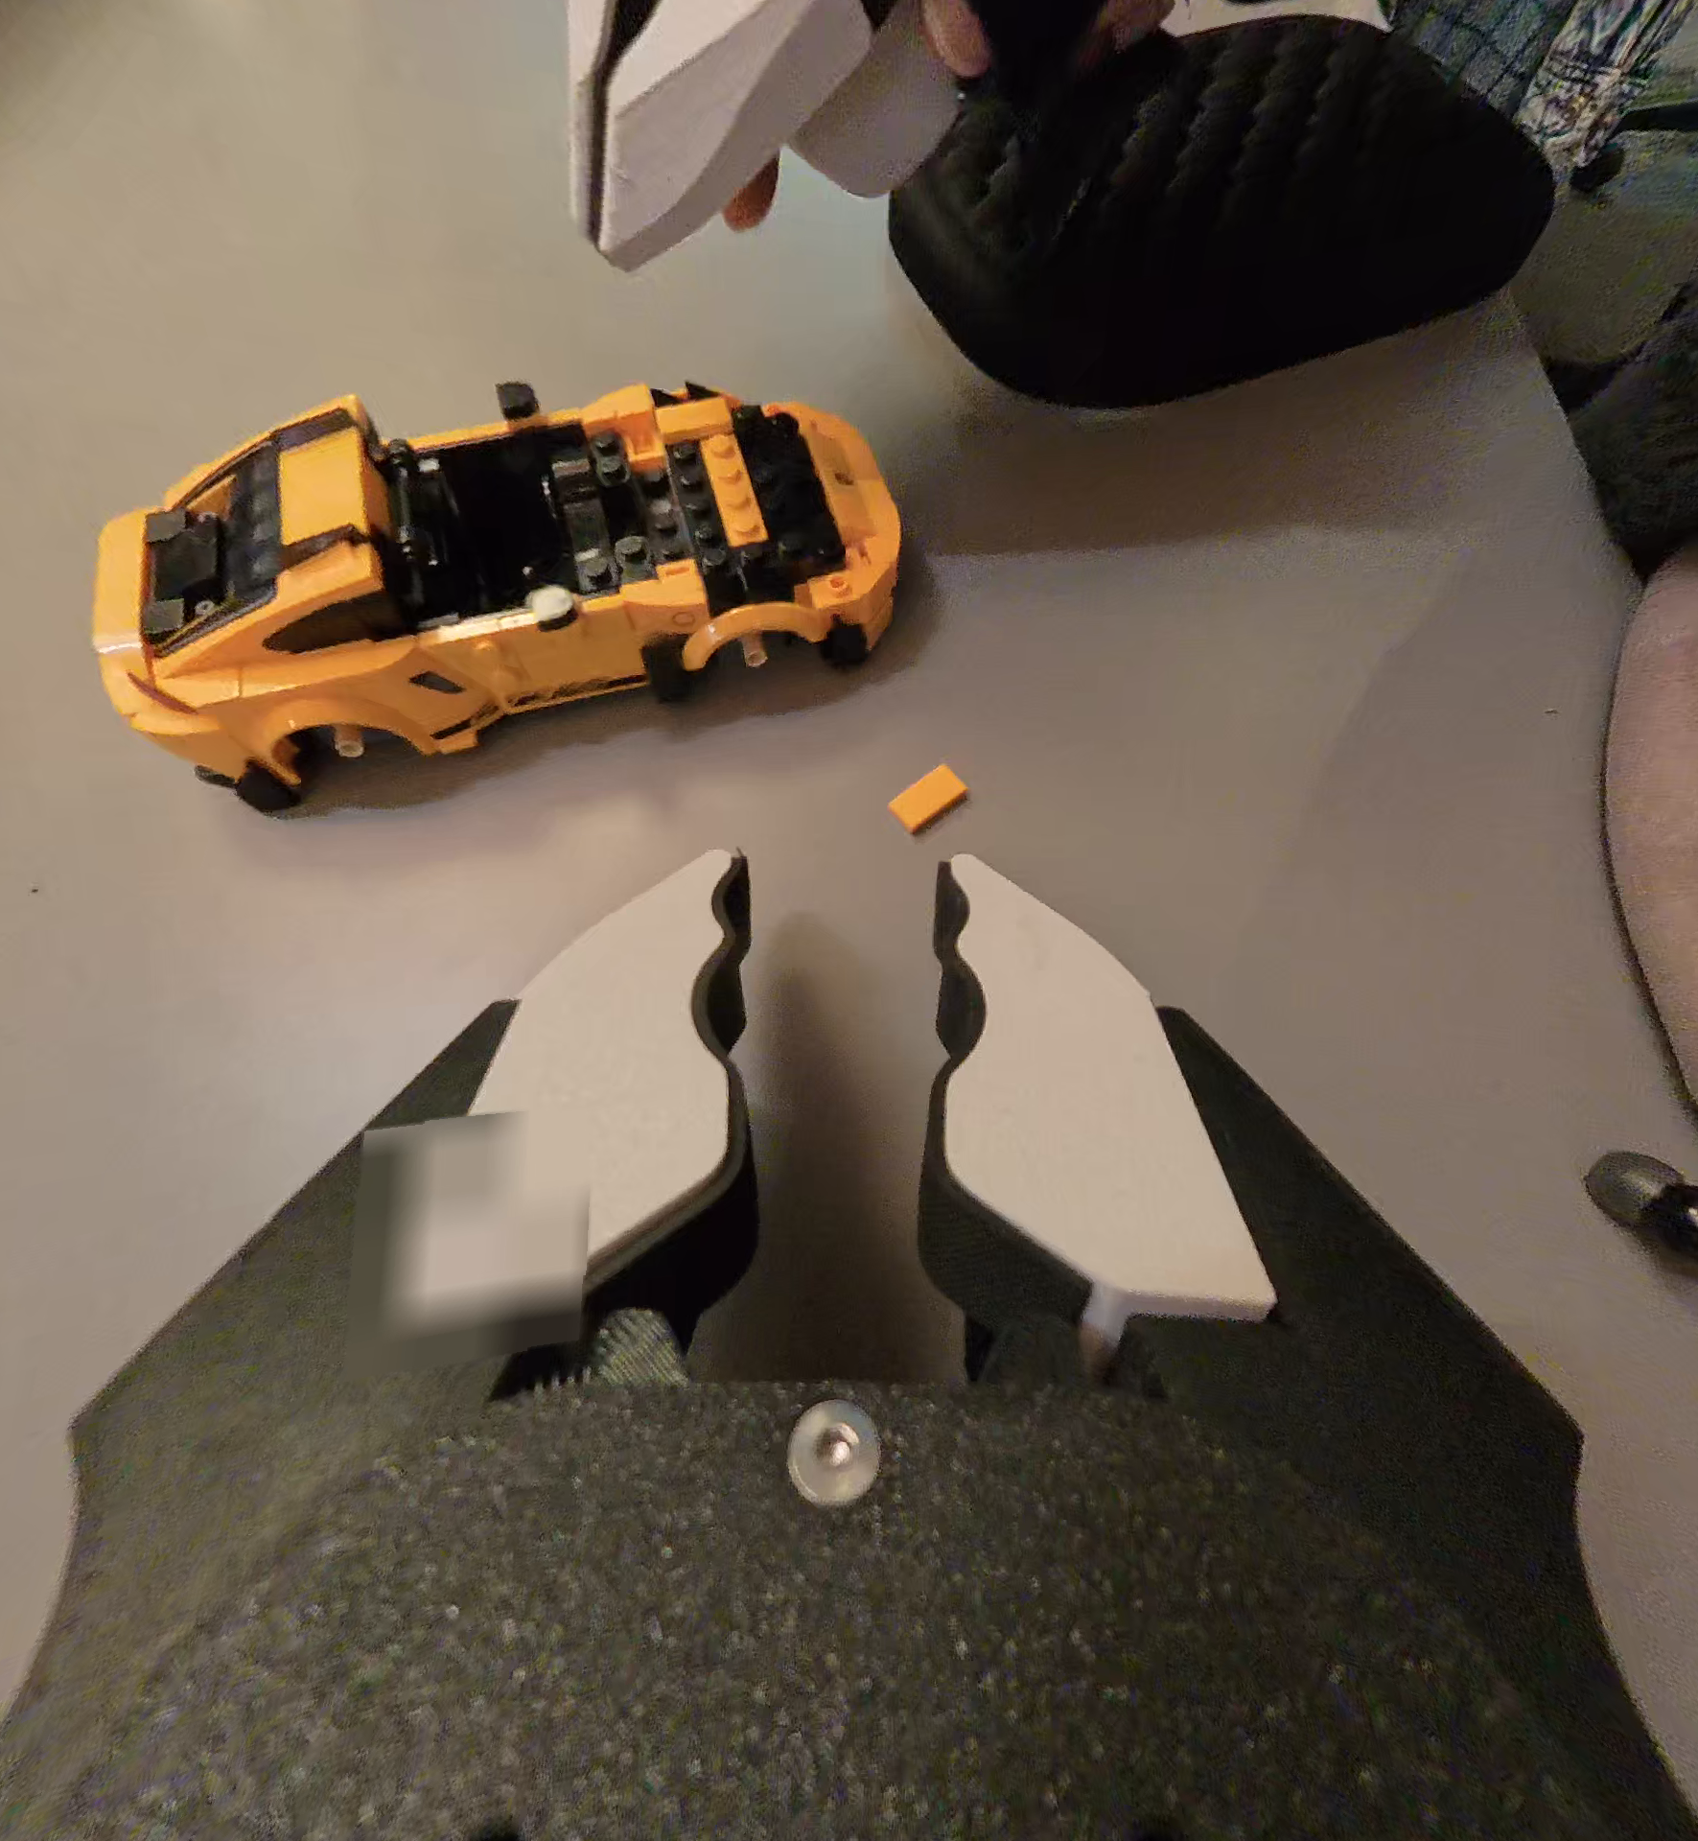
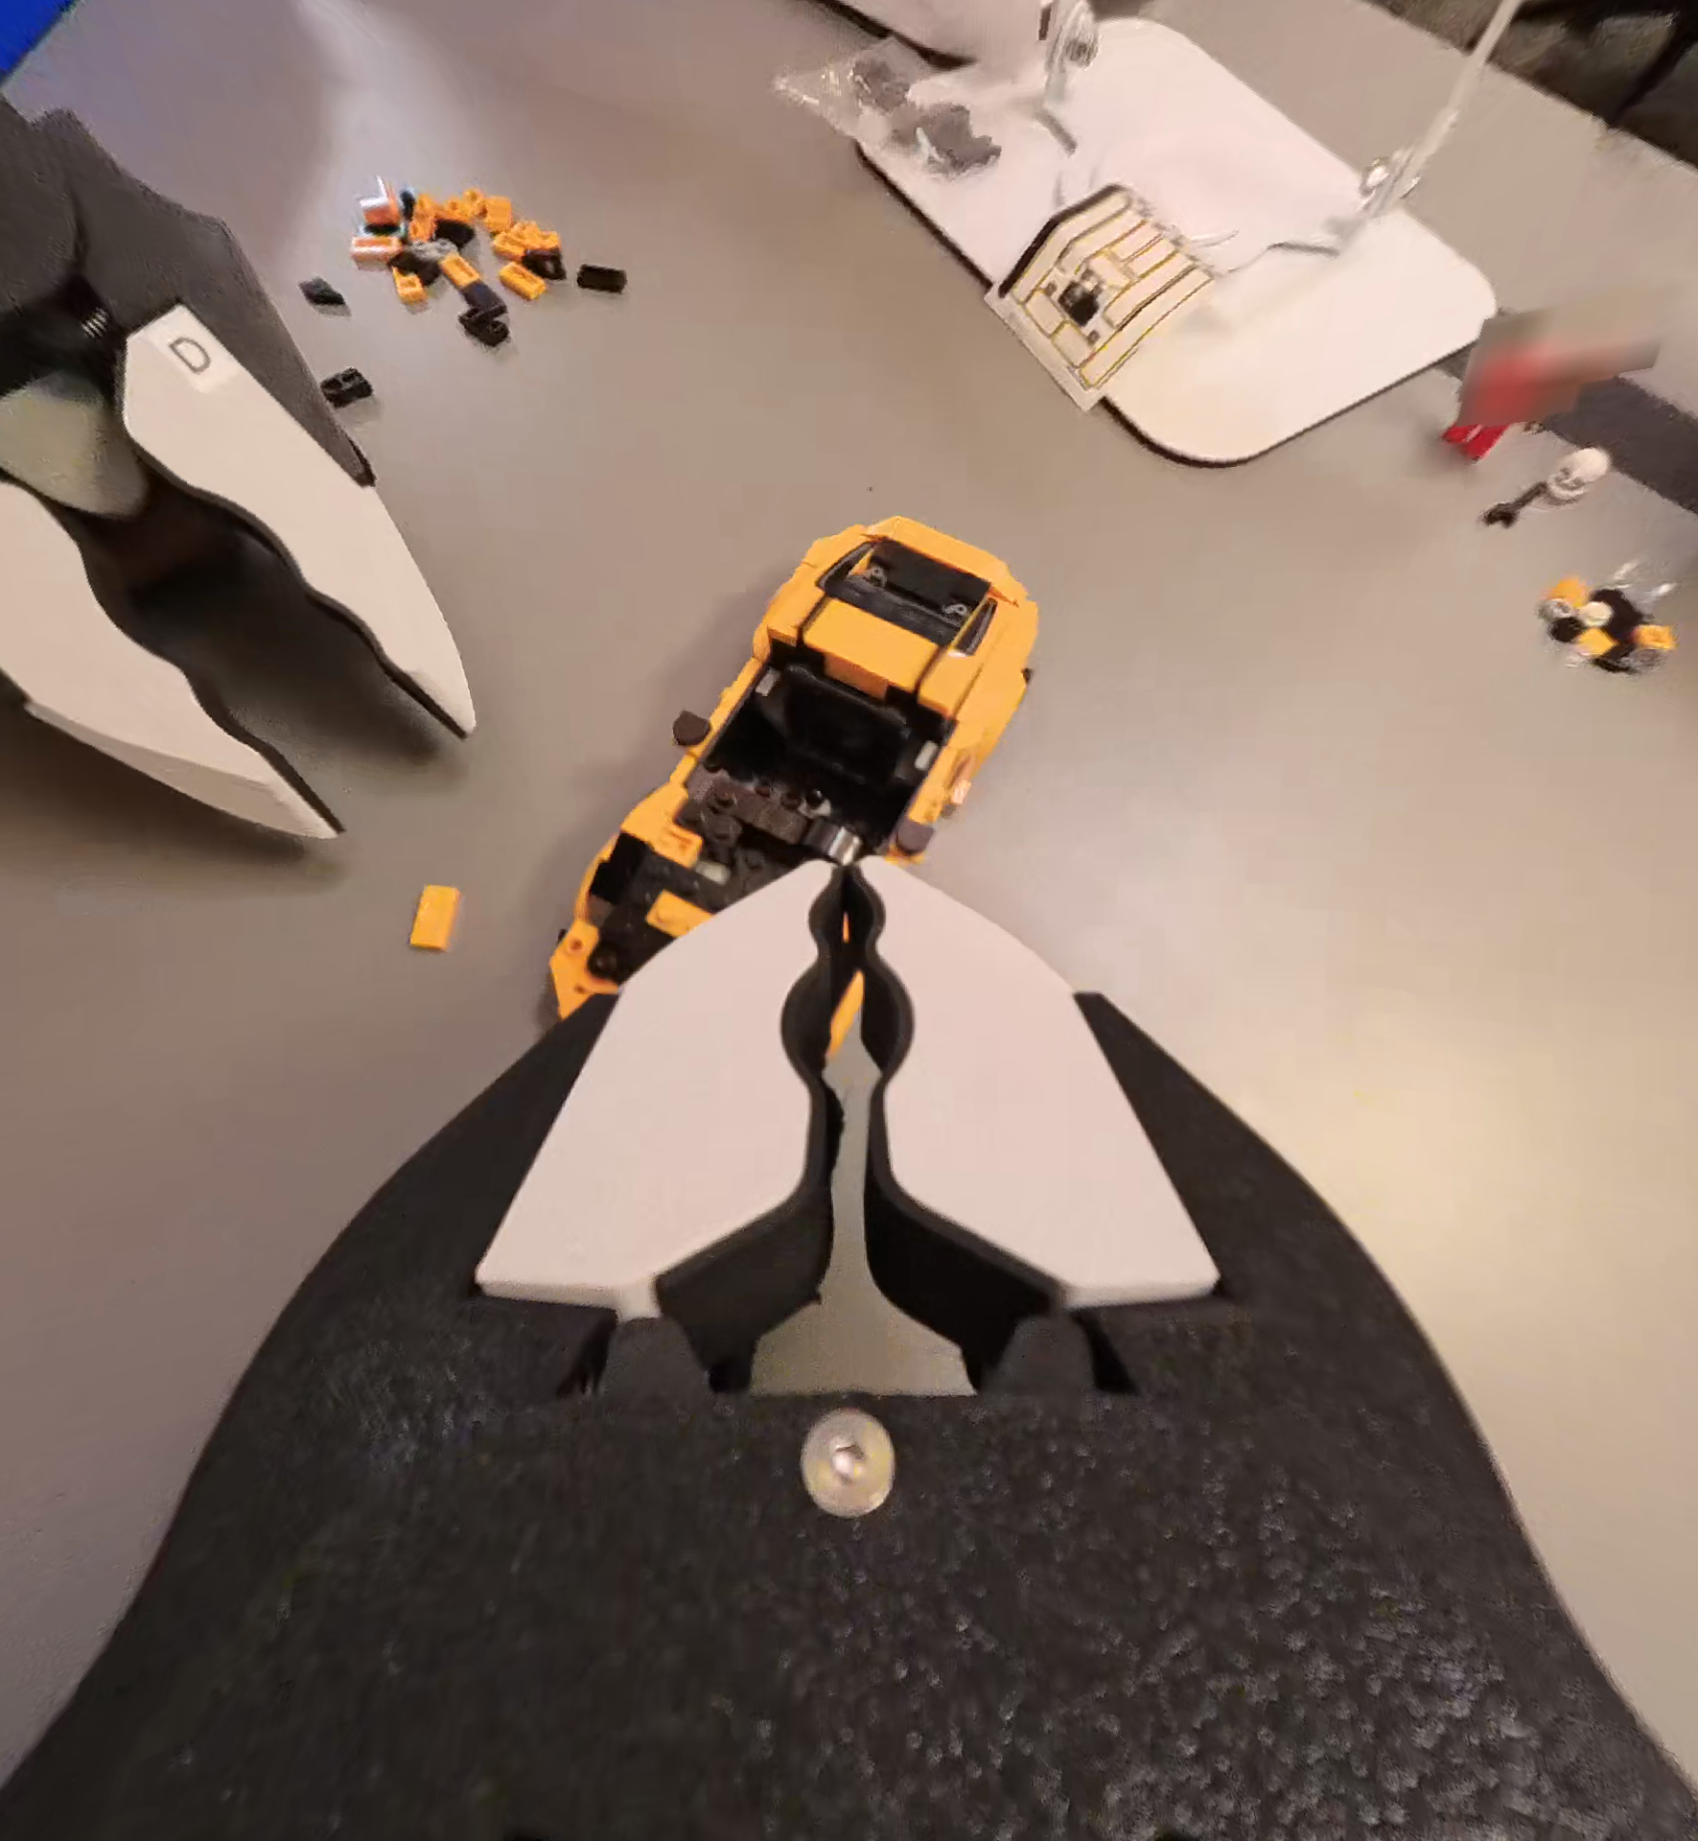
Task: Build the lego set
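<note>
An orange and black lego car (image 1: 496, 578) stands on the grey table (image 1: 227, 946), its roof and hood open, showing black studs. A small flat orange tile (image 1: 928, 797) lies loose on the table just beyond my left gripper (image 1: 843, 862), which is open and empty, tips close to the tile. In the right wrist view my right gripper (image 2: 840, 872) is shut with nothing in it and hovers over the car's (image 2: 884, 677) front end. The tile (image 2: 434, 917) lies left of the car. The left gripper (image 2: 396, 777) shows at upper left; the right gripper (image 1: 625, 254) shows above the car.
A pile of loose orange and black pieces (image 2: 456, 244) lies at the far left. A white board (image 2: 1323, 329) with a sticker sheet and a clear bag of parts (image 2: 904, 110) sits far right. A small cluster of pieces (image 2: 1612, 623) lies at right. A black chair (image 1: 1223, 199) stands past the table edge. Some 12 cm of space lies between my two pairs of fingers.
</note>
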The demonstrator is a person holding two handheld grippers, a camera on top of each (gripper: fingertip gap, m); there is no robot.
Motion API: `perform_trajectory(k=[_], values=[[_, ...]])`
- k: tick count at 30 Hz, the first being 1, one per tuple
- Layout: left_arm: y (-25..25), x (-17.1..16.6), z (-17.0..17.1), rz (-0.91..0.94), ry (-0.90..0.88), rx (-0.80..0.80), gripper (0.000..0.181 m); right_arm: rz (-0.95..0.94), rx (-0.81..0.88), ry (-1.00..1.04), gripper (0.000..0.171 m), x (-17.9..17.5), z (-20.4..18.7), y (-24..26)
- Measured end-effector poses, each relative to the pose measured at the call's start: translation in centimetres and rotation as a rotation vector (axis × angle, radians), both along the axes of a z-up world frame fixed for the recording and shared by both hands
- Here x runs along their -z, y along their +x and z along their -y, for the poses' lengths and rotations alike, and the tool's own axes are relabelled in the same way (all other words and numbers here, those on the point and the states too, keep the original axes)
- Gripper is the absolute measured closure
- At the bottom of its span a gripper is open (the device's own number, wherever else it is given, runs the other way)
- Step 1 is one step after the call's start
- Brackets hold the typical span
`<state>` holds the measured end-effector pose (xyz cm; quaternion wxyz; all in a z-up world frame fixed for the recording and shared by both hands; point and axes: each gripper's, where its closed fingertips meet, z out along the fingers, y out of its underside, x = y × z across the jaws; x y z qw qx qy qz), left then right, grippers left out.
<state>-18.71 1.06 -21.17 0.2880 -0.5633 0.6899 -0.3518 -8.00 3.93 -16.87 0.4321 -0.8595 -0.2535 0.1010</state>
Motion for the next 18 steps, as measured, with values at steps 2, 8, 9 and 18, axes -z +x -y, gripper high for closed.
perform_trajectory(k=[2, 8, 9, 18], values=[[0.2, 0.3, 0.5, -0.06, -0.029, -0.009, 0.147, -0.036, 0.005, 0.055, 0.171, -0.6, 0.7, 0.4], [1.1, 0.3, 2.1, -0.203, -0.192, -0.173, 0.151, -0.118, 0.0, 0.098, 0.133, -1.8, 2.1, 2.6], [1.4, 0.4, 2.3, -0.214, -0.202, -0.212, 0.152, -0.124, -0.008, 0.11, 0.134, -1.9, 2.2, 3.0], [2.3, 1.5, 2.1, -0.293, -0.108, -0.486, 0.155, -0.194, -0.085, 0.166, 0.14, -1.6, 2.9, 5.1]])
